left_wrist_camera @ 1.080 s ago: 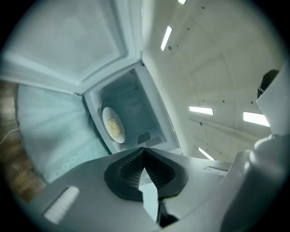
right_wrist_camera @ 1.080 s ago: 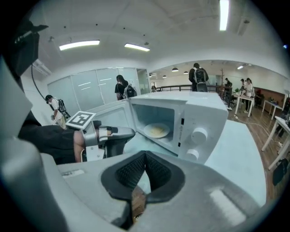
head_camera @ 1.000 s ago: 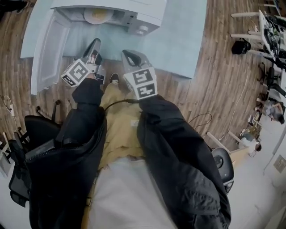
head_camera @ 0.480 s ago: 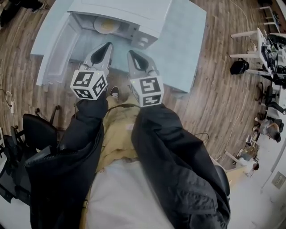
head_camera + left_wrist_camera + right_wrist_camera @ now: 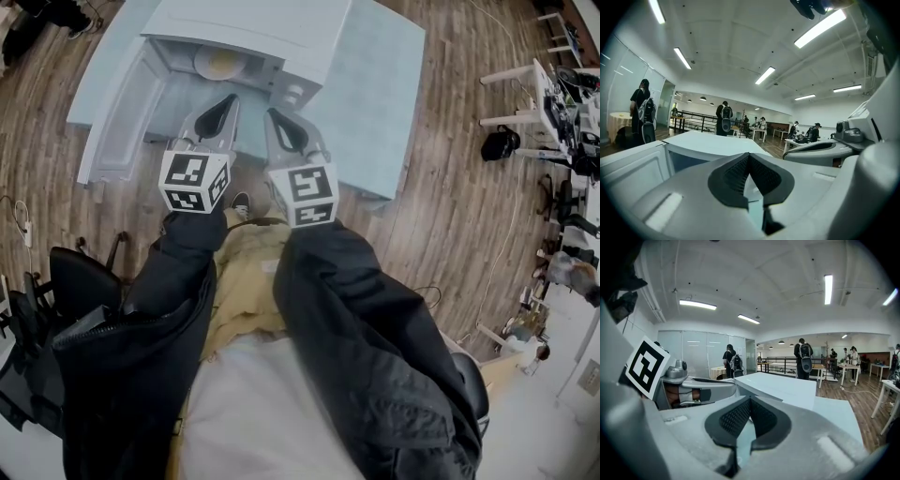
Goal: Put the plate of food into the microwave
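room: open hall, wood-plank floor | worktop: pale blue, smooth, rectangular | microwave: white, boxy, door swung open | plate of food: round, inside the cavity | left claw, right claw: both closed tight, empty, side by side before the microwave

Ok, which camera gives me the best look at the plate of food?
The head view: it looks down into the open microwave, where the plate of food sits inside. The left gripper view shows only the microwave's top and open door, the right gripper view only its top; neither shows the plate.
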`<state>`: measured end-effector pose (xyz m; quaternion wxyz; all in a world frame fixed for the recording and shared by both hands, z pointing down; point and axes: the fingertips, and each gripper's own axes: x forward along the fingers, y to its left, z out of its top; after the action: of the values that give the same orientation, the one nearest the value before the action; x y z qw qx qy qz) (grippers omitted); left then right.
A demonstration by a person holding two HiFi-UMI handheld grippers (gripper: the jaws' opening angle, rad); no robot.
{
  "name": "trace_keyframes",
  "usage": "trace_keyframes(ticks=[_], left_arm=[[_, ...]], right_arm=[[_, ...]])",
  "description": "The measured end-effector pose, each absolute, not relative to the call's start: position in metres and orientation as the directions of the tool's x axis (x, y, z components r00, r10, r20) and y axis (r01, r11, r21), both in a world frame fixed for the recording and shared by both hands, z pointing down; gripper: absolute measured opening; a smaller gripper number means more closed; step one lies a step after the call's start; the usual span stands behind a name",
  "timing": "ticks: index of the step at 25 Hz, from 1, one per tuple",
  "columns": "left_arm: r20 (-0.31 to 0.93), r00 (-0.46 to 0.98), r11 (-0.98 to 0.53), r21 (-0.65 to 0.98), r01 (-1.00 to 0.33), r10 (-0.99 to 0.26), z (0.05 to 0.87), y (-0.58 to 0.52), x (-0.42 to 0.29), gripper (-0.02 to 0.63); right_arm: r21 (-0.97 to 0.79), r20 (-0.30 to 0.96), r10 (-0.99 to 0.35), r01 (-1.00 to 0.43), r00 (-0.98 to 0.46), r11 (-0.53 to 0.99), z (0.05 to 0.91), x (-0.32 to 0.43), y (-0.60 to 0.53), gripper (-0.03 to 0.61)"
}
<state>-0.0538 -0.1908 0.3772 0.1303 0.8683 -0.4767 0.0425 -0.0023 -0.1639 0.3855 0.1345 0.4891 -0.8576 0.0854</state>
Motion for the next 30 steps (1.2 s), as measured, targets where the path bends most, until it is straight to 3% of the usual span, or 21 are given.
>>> trace_keyframes(ticks=[30], left_arm=[[0.228, 0.593, -0.559, 0.201, -0.804, -0.772, 0.39, -0.202, -0.049, -0.005]], right_arm=[[0.003, 0.32, -0.846, -0.892, -0.427, 0.452, 0.389, 0.002, -0.175, -0.006]])
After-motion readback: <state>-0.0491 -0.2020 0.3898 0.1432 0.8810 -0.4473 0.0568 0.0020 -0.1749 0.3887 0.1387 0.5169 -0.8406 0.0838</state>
